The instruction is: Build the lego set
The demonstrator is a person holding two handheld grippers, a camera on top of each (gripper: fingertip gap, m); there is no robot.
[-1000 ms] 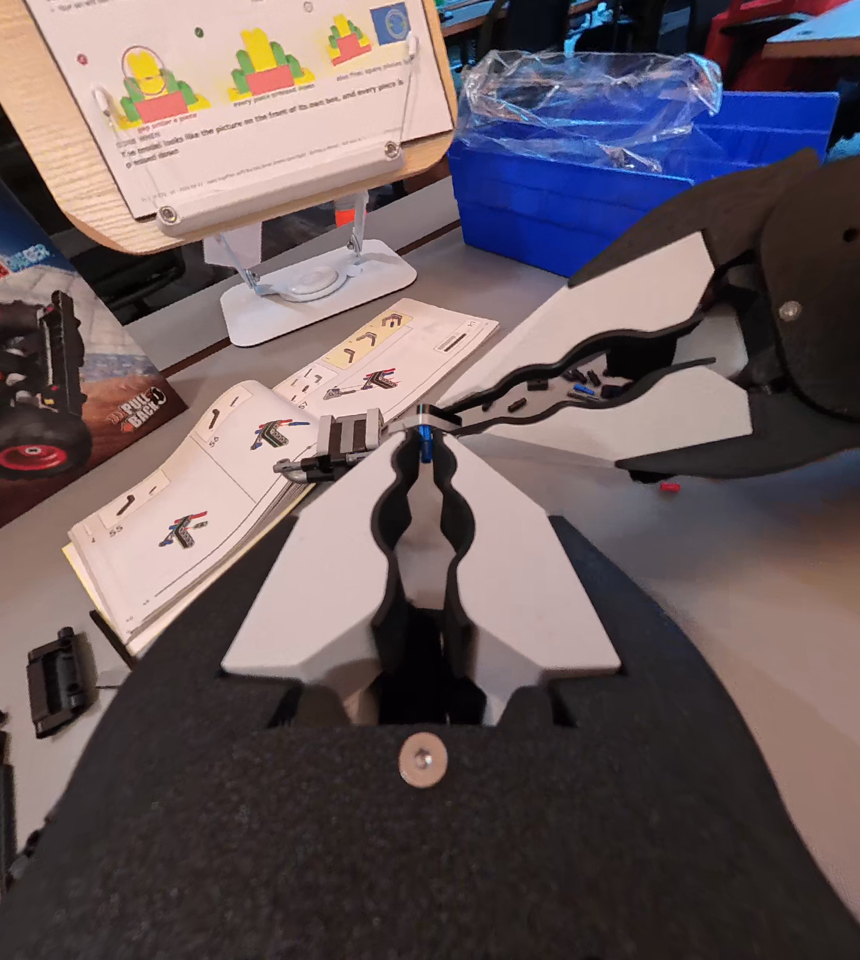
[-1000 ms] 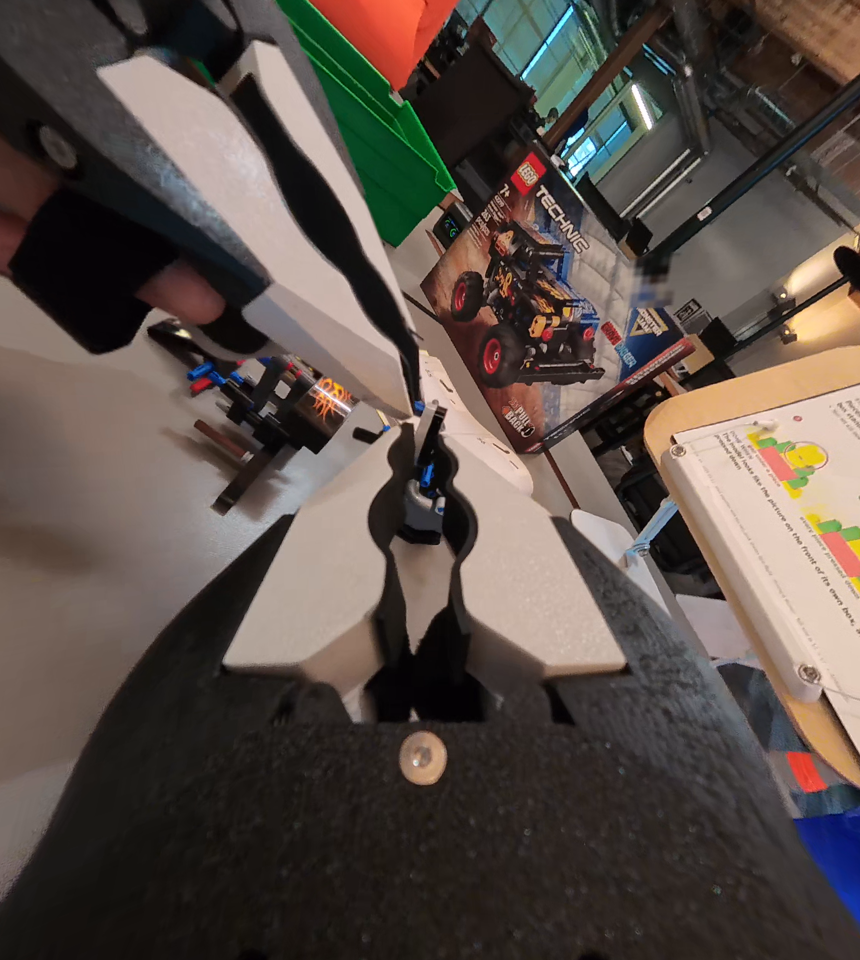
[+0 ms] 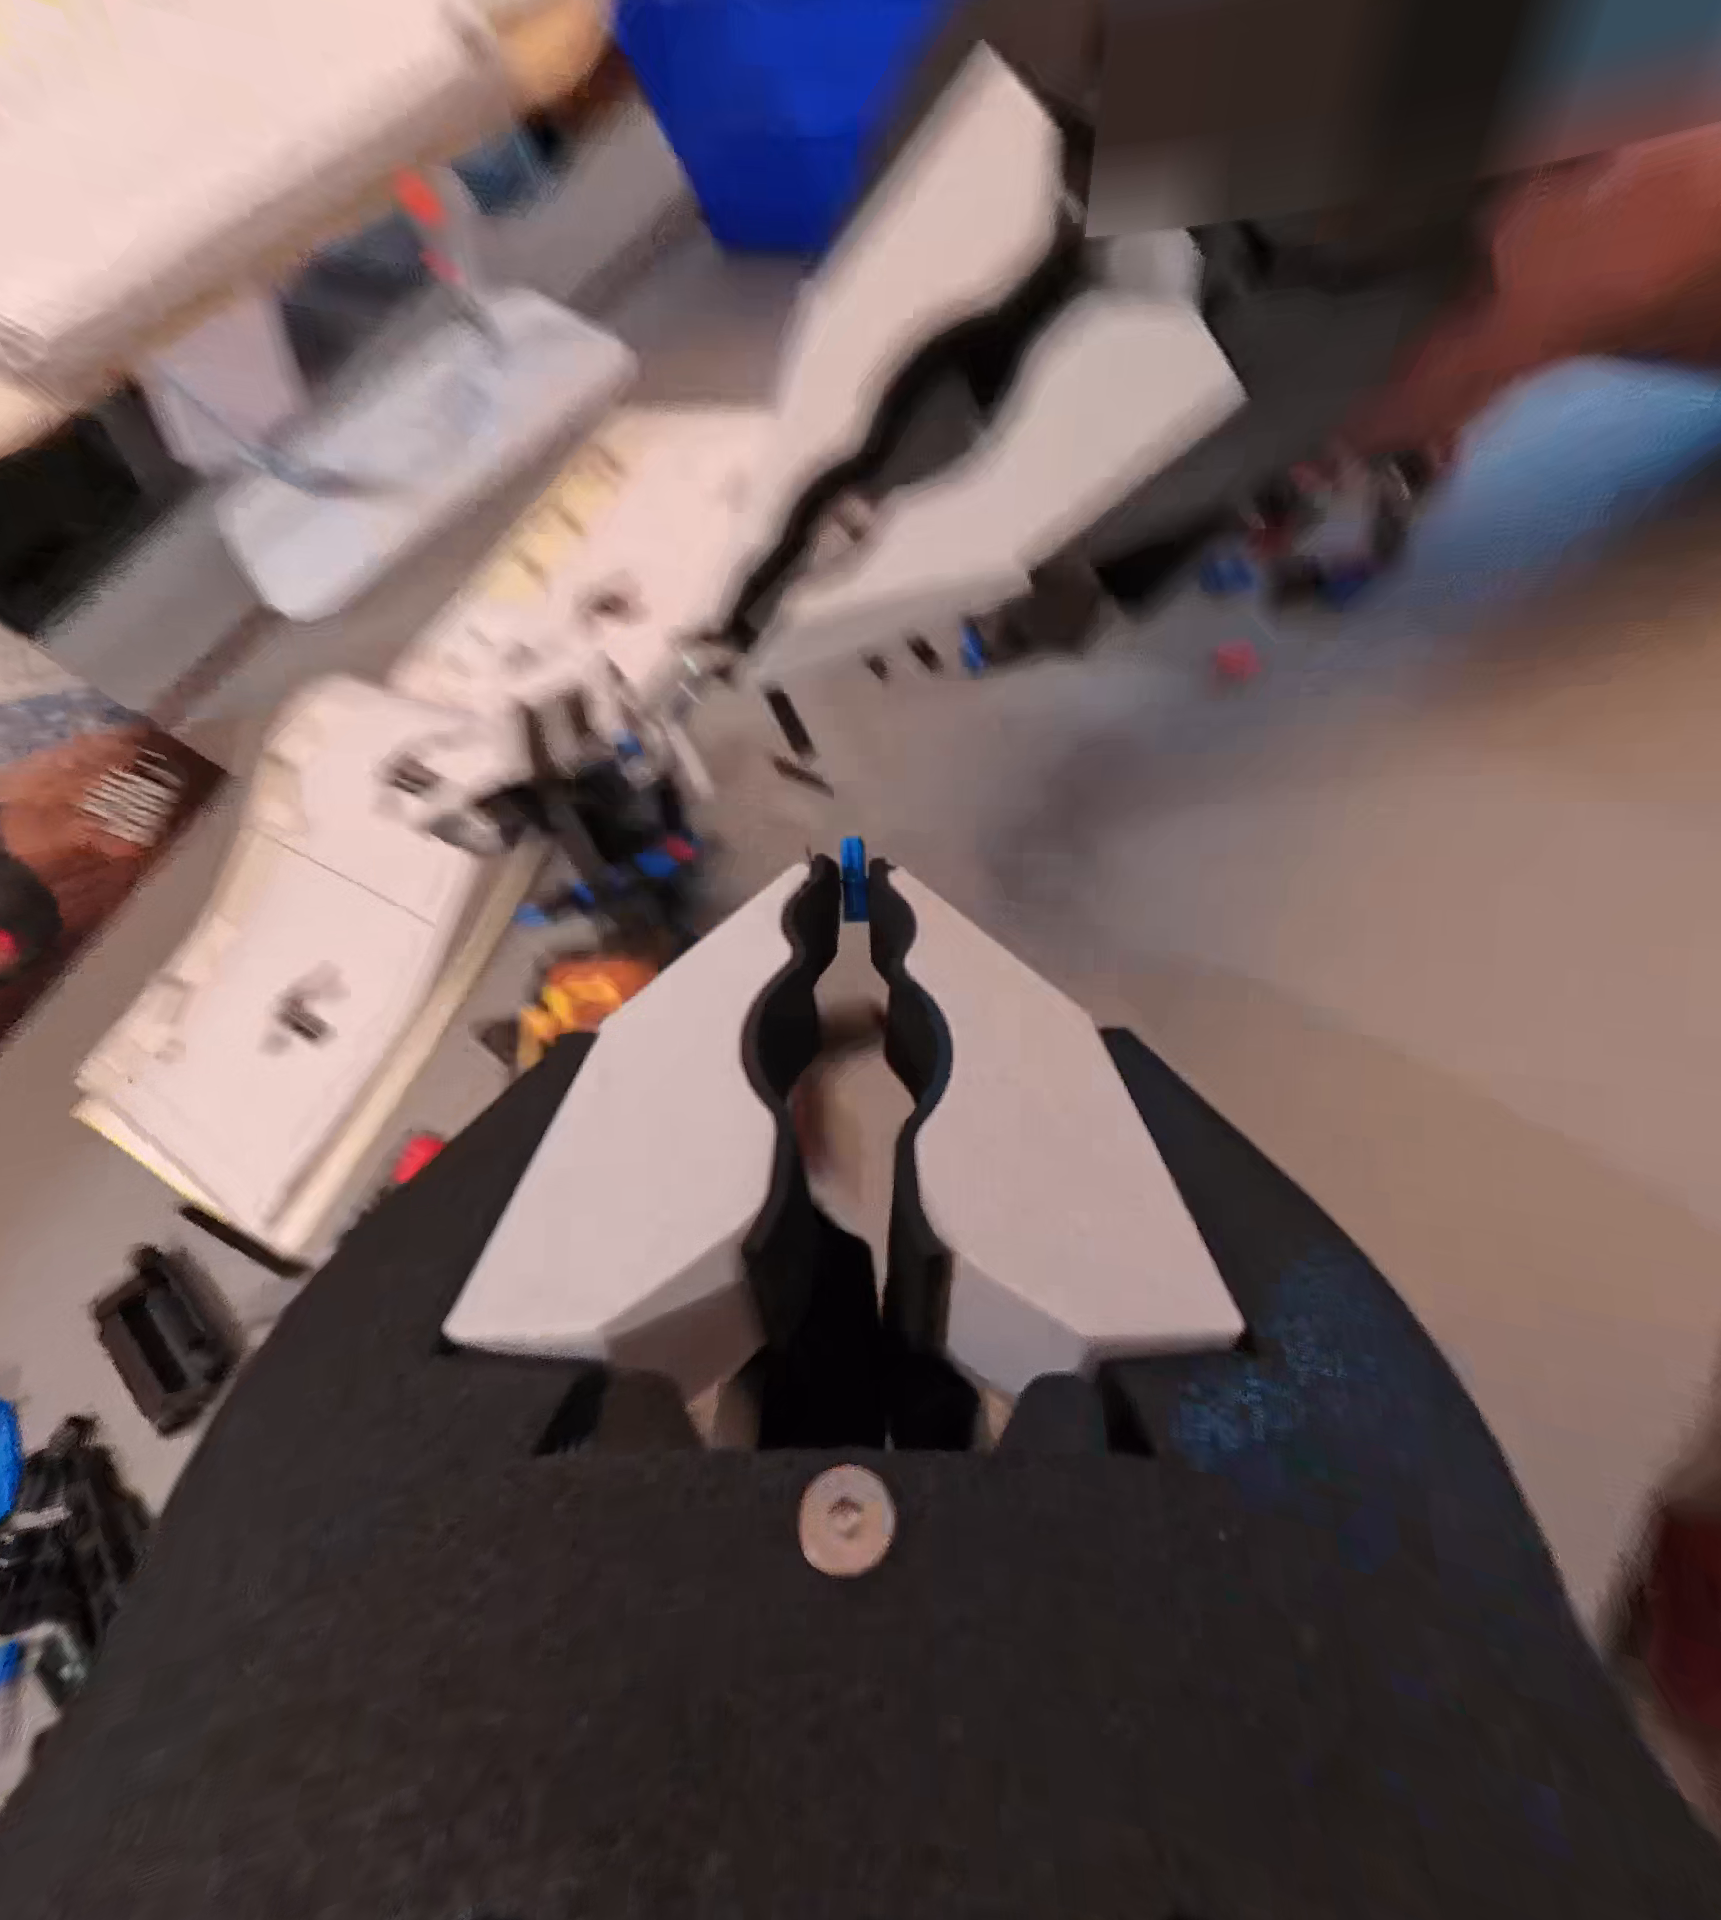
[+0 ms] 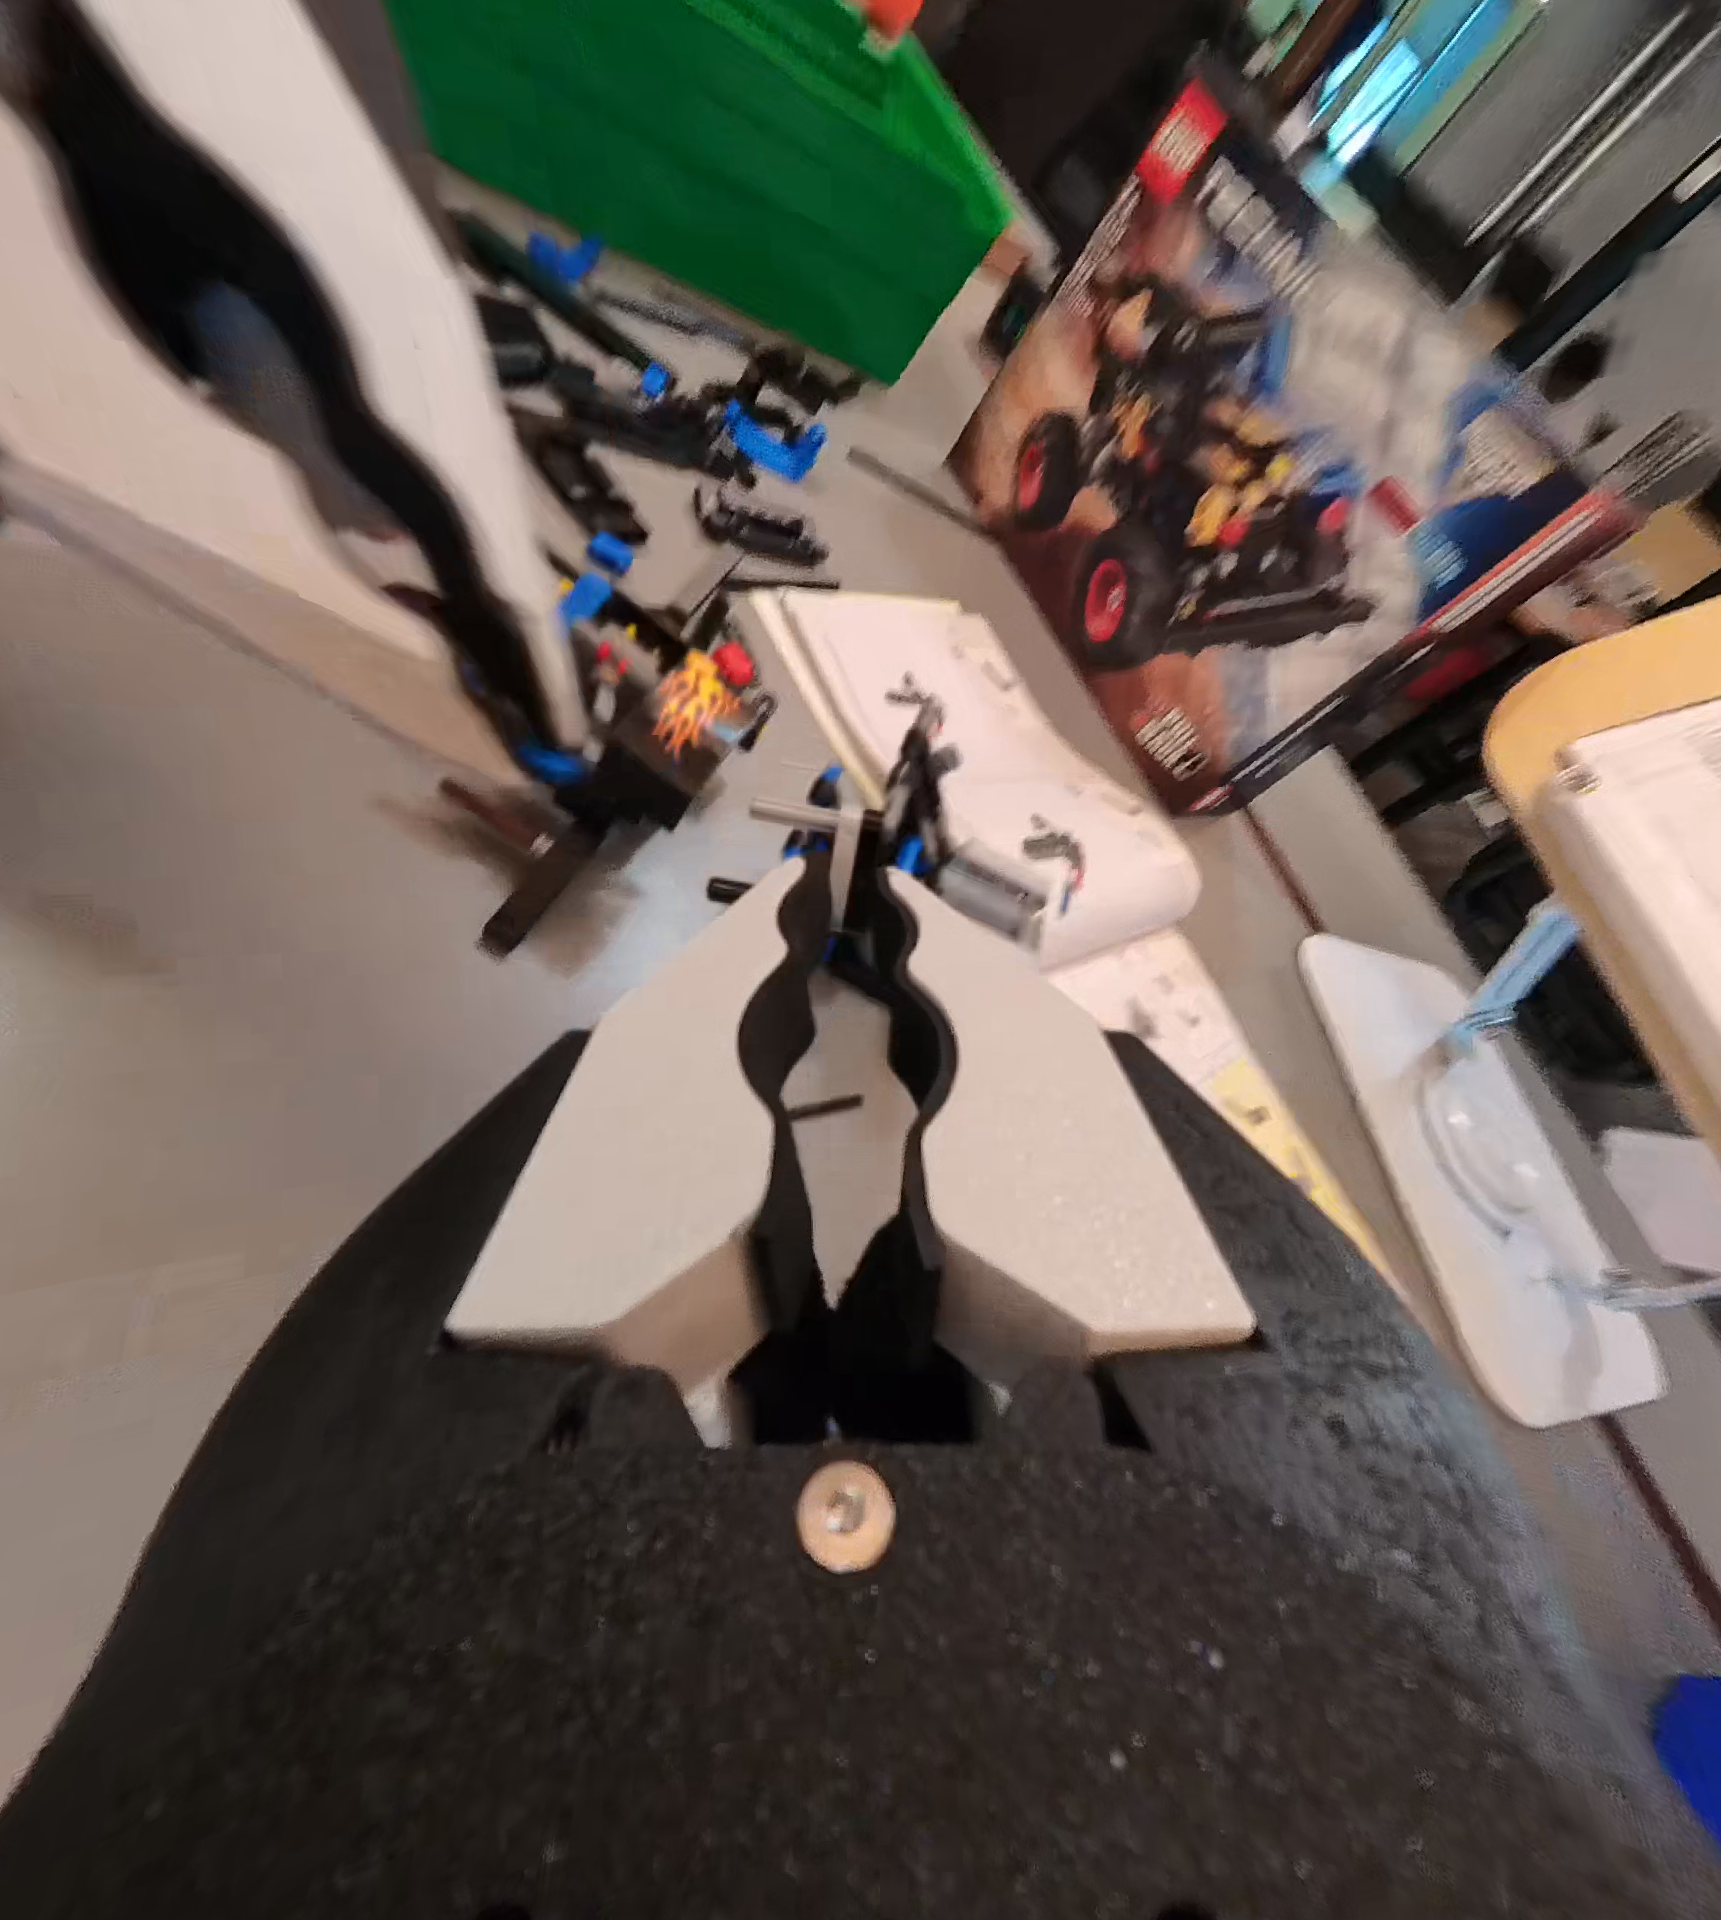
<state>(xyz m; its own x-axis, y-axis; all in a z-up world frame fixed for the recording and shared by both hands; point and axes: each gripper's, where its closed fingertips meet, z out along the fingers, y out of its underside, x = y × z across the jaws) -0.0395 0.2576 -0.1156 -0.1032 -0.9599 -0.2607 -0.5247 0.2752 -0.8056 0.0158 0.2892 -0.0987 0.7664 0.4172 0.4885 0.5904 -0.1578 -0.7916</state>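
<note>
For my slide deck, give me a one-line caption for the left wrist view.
Left gripper pinching a small blue pin above the parts-strewn table, the right gripper blurred beyond.

Nothing legible from here
Print shows on the set box (image 4: 1240, 416), the open instruction booklet (image 4: 981, 769) and the sheet on the wooden stand (image 4: 1708, 810), all blurred.

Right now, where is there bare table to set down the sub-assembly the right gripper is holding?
Free: the grey table on the right in the left wrist view, past the blue pin, and the bare stretch on the left in the right wrist view. Crowded: around the open booklet, flame-printed piece and loose parts towards the green bin.
</note>
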